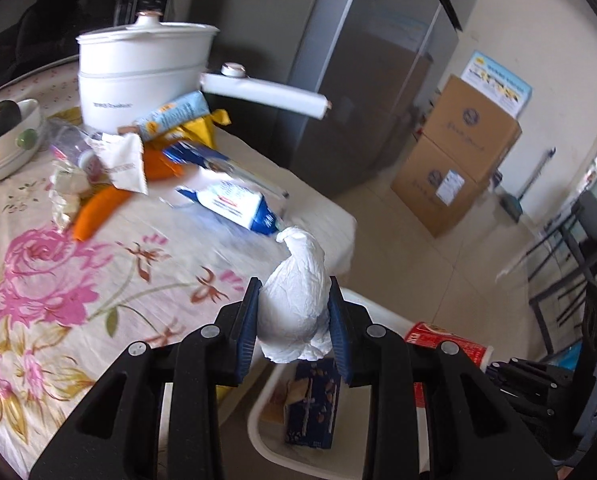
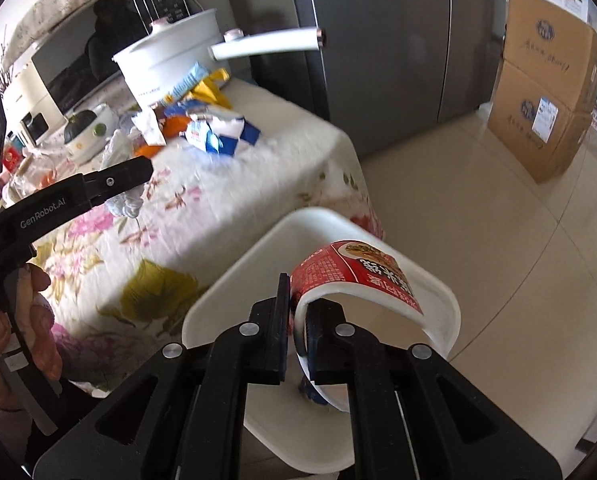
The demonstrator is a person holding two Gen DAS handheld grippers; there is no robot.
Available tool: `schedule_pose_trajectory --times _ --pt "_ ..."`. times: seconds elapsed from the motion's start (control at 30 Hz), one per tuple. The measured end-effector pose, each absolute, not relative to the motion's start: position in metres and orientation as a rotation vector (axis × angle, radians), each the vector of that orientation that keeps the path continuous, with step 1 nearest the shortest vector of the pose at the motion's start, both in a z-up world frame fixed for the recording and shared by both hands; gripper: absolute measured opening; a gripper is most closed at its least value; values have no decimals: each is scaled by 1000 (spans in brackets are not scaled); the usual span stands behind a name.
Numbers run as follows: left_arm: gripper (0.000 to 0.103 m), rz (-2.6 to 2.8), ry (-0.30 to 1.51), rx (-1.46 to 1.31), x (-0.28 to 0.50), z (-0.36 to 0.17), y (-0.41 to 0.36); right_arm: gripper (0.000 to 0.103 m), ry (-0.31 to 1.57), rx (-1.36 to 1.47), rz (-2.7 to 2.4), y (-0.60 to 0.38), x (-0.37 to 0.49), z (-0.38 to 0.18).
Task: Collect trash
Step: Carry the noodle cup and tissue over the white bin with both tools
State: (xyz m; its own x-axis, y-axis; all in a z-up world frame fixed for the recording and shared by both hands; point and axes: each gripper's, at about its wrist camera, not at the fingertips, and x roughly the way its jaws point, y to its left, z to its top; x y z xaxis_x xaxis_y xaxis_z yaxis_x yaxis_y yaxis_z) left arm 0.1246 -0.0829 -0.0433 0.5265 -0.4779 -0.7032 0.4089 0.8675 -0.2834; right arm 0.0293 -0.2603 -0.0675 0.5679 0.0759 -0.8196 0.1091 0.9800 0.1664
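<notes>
Your left gripper (image 1: 294,320) has its jaws pinched on the crumpled tissue wad (image 1: 294,300), which points up and away with its twisted tip on top, and it sits right over the near corner of the white bin (image 1: 258,412) just off the desk (image 1: 98,280) edge, so it looks like a straight drop from here. Your right gripper (image 2: 297,328) has its jaws nearly closed on the rim of the red noodle cup (image 2: 358,276), lying on its side above the bin (image 2: 234,280), so I'd guess both pieces go in, while the wrapper pile (image 1: 138,152) waits on the desk.
</notes>
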Motion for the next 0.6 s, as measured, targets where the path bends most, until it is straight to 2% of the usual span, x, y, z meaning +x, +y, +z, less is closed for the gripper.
schedule_pose_trajectory --times 0.07,0.13,0.27,0.37,0.6 --pt "32 -541 884 -80 123 -48 -87 19 968 222 -32 -263 28 -67" --pt "32 -546 891 -72 120 -51 -90 42 949 228 -50 -265 26 -64" --pt "32 -565 903 -49 116 -54 -99 48 932 224 -69 -268 25 -61" --pt "32 -576 905 -37 113 -55 -106 59 903 203 -127 -272 22 -57" --pt "33 -607 915 -8 106 -57 -123 91 784 172 -358 -299 13 -45"
